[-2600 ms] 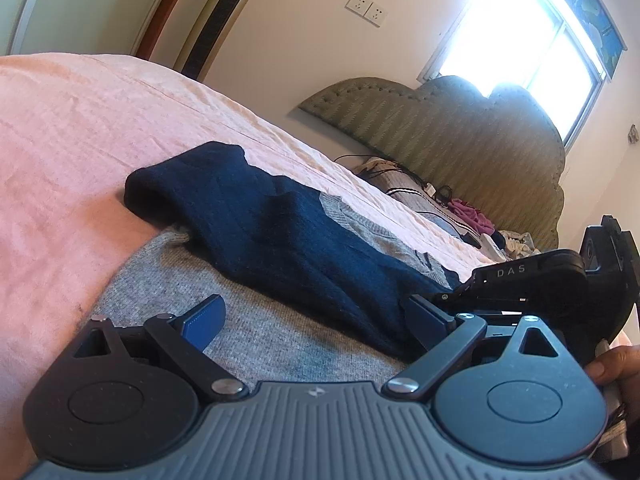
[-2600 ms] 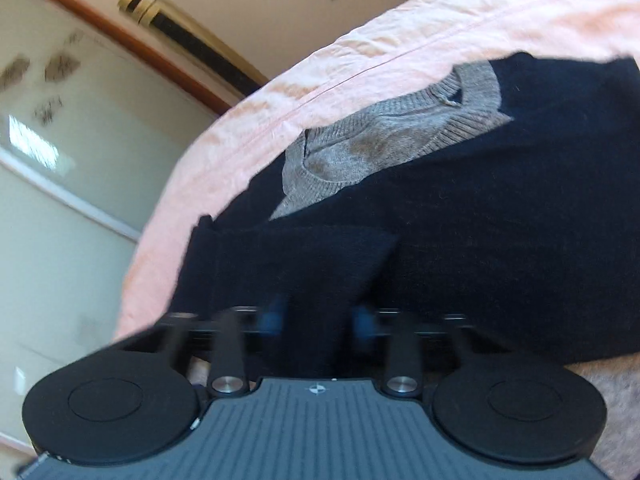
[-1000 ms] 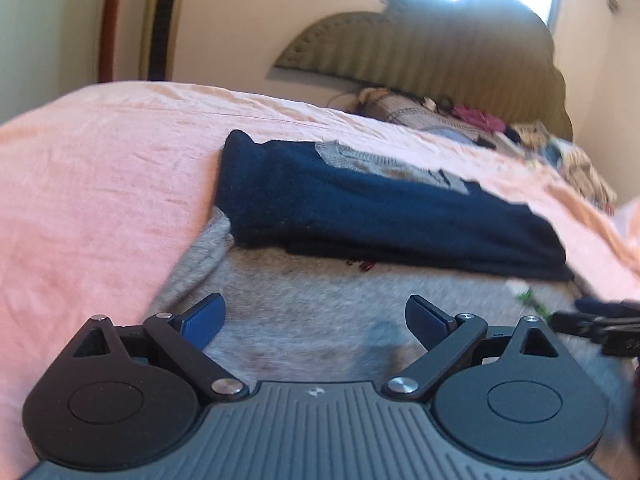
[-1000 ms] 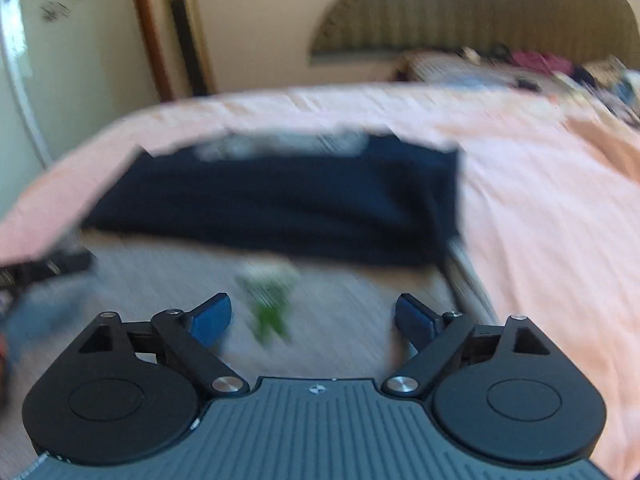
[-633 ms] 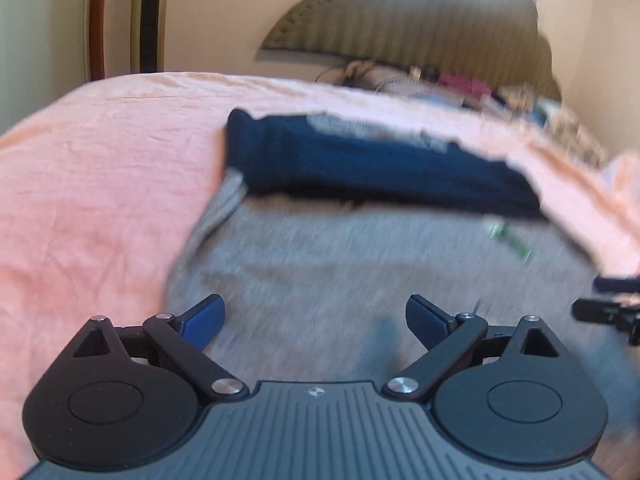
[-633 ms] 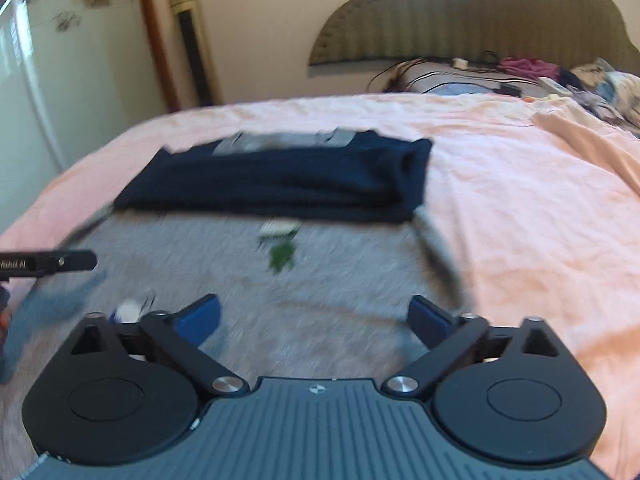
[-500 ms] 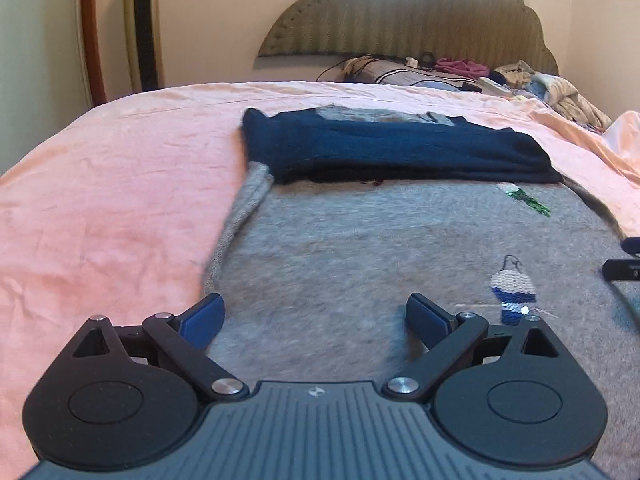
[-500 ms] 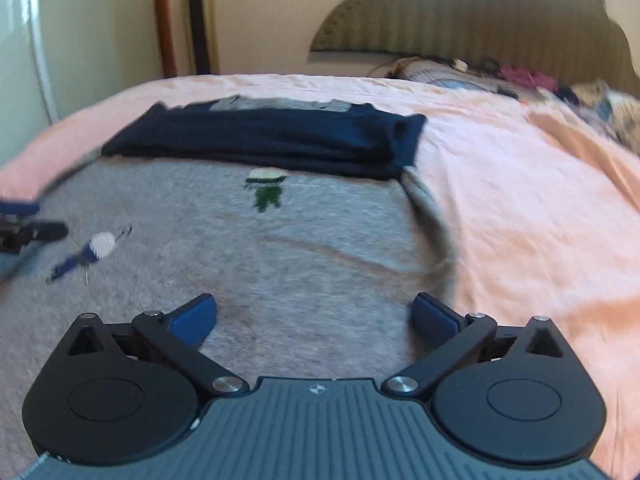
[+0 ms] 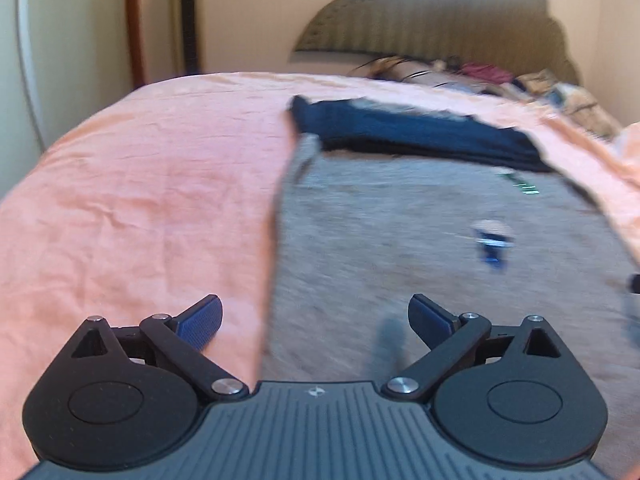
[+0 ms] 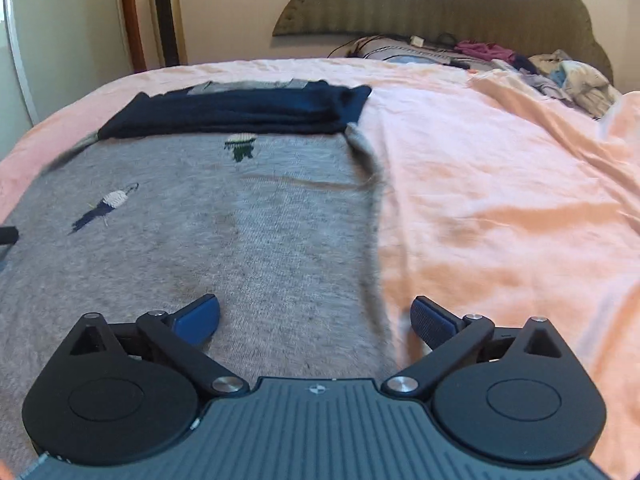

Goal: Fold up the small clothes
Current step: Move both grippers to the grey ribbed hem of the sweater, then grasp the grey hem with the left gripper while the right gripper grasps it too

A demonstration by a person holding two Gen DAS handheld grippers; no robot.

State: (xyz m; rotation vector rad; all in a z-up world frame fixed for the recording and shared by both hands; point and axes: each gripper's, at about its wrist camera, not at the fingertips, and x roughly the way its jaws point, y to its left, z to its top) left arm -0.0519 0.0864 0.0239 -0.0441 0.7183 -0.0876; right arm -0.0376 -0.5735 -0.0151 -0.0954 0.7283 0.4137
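A grey knit sweater (image 9: 420,248) (image 10: 200,240) lies flat on the pink bedsheet (image 9: 140,200). Its navy sleeves (image 9: 420,132) (image 10: 248,110) are folded across the far, collar end. Small embroidered figures (image 10: 108,204) show on the grey front. My left gripper (image 9: 316,316) stands open low over the sweater's left side edge, with nothing between its blue pads (image 9: 202,316). My right gripper (image 10: 316,316) is open too and straddles the right side edge, one pad (image 10: 198,316) over grey knit and the other over the sheet. The sweater's near hem is hidden below both grippers.
A padded olive headboard (image 10: 440,4) stands at the far end of the bed, with a heap of clothes and cables (image 10: 540,68) below it. A tall gold tower unit (image 10: 166,16) and a wooden door frame (image 10: 128,16) stand by the left wall. Bare pink sheet (image 10: 500,200) lies on the right.
Both grippers have drawn back from the folded navy sleeves toward the near part of the grey body and out to its side edges. The right gripper, earlier narrow on a sleeve, now stands wide.
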